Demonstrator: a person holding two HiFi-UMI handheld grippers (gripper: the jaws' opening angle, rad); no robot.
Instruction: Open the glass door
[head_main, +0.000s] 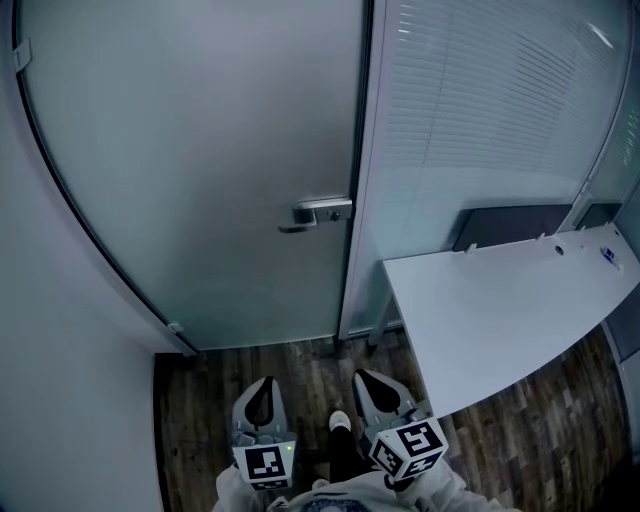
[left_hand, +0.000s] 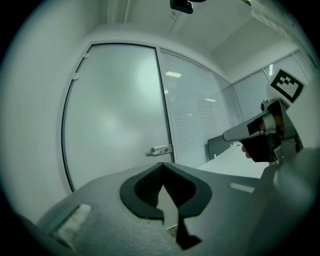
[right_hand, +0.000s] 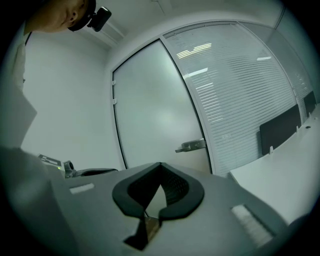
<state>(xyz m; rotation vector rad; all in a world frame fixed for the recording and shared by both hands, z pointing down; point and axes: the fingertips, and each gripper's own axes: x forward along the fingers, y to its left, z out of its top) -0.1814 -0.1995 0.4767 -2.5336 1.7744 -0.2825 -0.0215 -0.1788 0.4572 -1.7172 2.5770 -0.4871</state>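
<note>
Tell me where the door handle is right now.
In the head view, the door handle sits on the frosted glass door's right edge, beside the frame of the blinds panel.

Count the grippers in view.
2. The left gripper is low in the head view, over the wood floor; the right gripper is beside it, nearer the white desk. None seems hidden.

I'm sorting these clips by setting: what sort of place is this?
Probably a small office room: a frosted glass door with a metal lever handle, a glass partition backed by horizontal blinds, and a white desk on wood-look flooring.
</note>
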